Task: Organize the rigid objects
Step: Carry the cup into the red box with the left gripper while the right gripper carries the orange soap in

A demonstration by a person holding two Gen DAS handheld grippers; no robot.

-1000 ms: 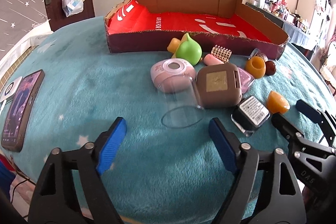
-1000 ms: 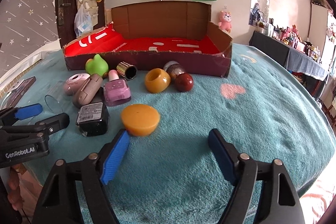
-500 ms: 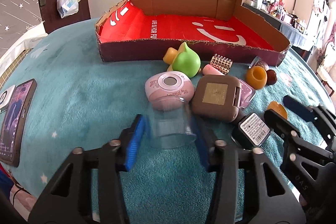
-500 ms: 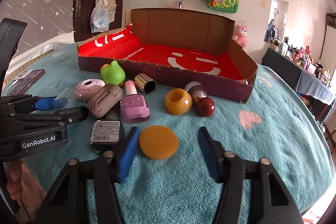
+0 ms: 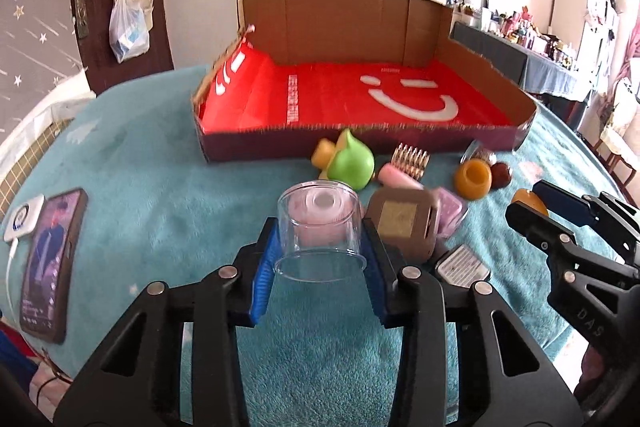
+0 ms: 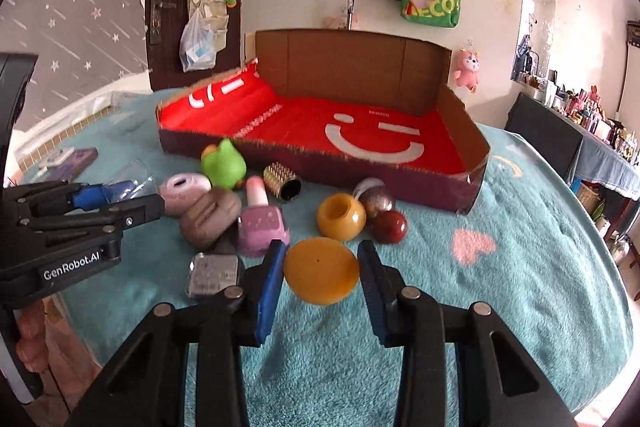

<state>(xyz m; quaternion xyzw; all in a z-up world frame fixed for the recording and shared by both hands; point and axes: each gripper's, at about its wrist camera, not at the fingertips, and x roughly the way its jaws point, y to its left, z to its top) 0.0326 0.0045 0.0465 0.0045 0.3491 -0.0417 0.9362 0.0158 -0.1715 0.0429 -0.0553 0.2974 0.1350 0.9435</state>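
Near the front edge of the blanket [image 5: 160, 167], a clear cup [image 5: 320, 231] is clamped by the left gripper [image 5: 320, 267] and an orange disc [image 6: 320, 277] by the right gripper [image 6: 320, 275], ready for transfer into the empty red box [image 5: 340, 99].

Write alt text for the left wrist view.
The left claw grips a clear plastic cup above a teal blanket. Small toys and cases lie beyond it, before an open cardboard box with a red floor.

Toys [image 6: 222, 165] before the box [image 5: 360, 143] — phone [image 5: 52, 259] (far left) apart
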